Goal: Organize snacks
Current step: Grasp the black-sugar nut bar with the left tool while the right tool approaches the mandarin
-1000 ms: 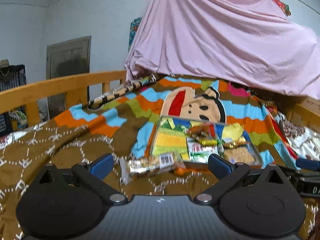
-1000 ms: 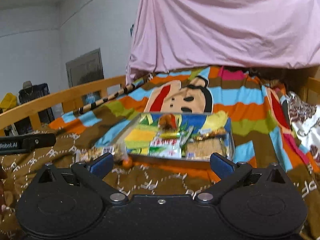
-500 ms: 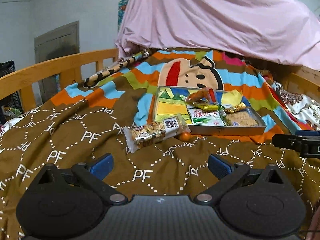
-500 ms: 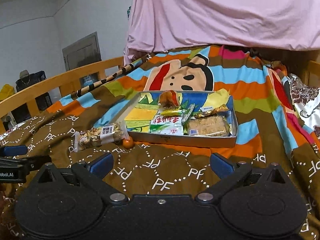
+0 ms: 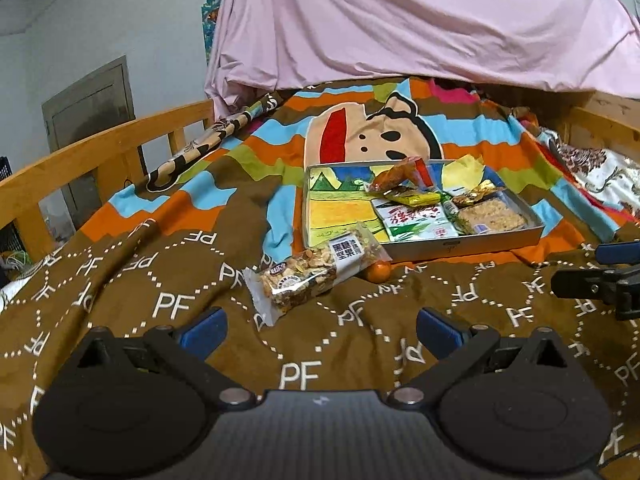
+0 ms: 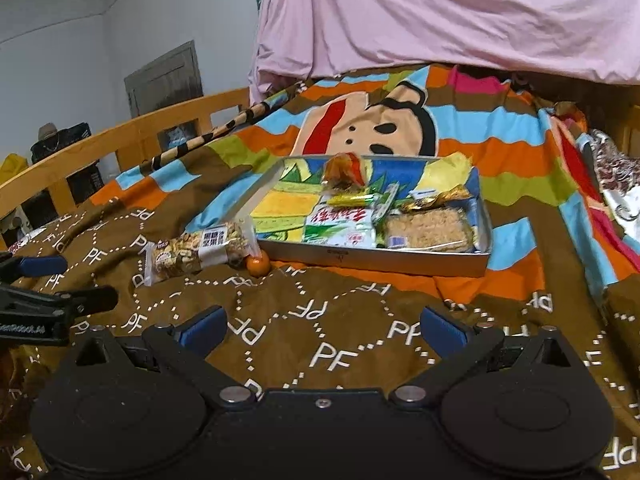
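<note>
A shallow metal tin (image 5: 472, 245) (image 6: 372, 259) with a painted bottom lies on the bed blanket and holds several snack packets, among them a green-and-white one (image 5: 416, 220) (image 6: 344, 224) and a noodle cake (image 5: 490, 216) (image 6: 428, 229). A nut bar packet (image 5: 316, 270) (image 6: 200, 250) lies on the blanket against the tin's near left corner, with a small orange fruit (image 5: 378, 271) (image 6: 258, 266) beside it. My left gripper (image 5: 320, 330) is open and empty, short of the nut bar. My right gripper (image 6: 324, 328) is open and empty, in front of the tin.
A wooden bed rail (image 5: 92, 148) (image 6: 120, 136) runs along the left side. A pink sheet (image 5: 400, 20) (image 6: 440, 12) drapes over something at the bed's far end. A patterned cloth (image 5: 600, 172) lies at the right. Each gripper shows at the edge of the other's view.
Both cameras have tipped downward and come closer to the tin and nut bar, so more brown blanket shows. Both grippers stay open; nothing was picked up.
</note>
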A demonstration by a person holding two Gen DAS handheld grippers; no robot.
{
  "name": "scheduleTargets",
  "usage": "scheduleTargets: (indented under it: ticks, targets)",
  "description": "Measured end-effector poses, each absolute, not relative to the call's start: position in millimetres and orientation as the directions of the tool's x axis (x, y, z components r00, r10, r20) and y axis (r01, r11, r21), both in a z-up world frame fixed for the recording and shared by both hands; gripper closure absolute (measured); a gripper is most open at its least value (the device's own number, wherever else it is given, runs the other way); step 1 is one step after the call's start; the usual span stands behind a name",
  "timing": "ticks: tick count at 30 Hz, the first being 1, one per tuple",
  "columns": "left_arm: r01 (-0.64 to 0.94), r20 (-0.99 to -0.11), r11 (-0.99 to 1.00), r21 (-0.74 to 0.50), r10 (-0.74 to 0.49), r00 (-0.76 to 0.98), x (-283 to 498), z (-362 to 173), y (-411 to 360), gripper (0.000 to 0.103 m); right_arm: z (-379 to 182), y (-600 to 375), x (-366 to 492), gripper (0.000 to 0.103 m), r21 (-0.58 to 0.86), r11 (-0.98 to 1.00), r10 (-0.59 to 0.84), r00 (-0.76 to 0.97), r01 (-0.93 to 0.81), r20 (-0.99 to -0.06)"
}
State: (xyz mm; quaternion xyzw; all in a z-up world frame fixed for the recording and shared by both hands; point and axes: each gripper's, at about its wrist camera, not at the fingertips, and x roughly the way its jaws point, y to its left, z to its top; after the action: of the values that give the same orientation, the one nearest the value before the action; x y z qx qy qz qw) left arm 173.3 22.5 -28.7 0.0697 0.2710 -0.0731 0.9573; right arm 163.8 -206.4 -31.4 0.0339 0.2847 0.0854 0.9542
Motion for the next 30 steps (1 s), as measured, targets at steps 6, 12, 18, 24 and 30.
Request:
scheduleTargets:
  ticks: [6,12,18,24,30]
  targets:
    - [0.156,-0.535,0.980,0.122,-0.068,0.842,194,-34,29,0.000,-32,-201,191,0.001,0.100,0.976,0.218,0.813,-0.195,-0.539]
    - [0.125,-0.536,0.984,0.127,-0.038,0.843,214,-35,34,0.000,-37,-201,223,0.001,0.117,0.971,0.239,0.799,-0.209,-0.551]
    - [0.101,-0.533,0.983,0.156,-0.003,0.846,229,-30,35,0.000,-37,-197,254,0.001,0.211,0.956,0.289,0.755,-0.201,-0.588]
    - [0.098,-0.527,0.976,0.195,0.020,0.849,245,-26,36,0.000,-42,-194,277,0.001,0.226,0.951,0.306,0.765,-0.212,-0.567]
    - [0.129,-0.515,0.962,0.239,0.013,0.857,264,-28,30,0.000,-53,-185,293,0.001,0.256,0.941,0.330,0.757,-0.220,-0.564]
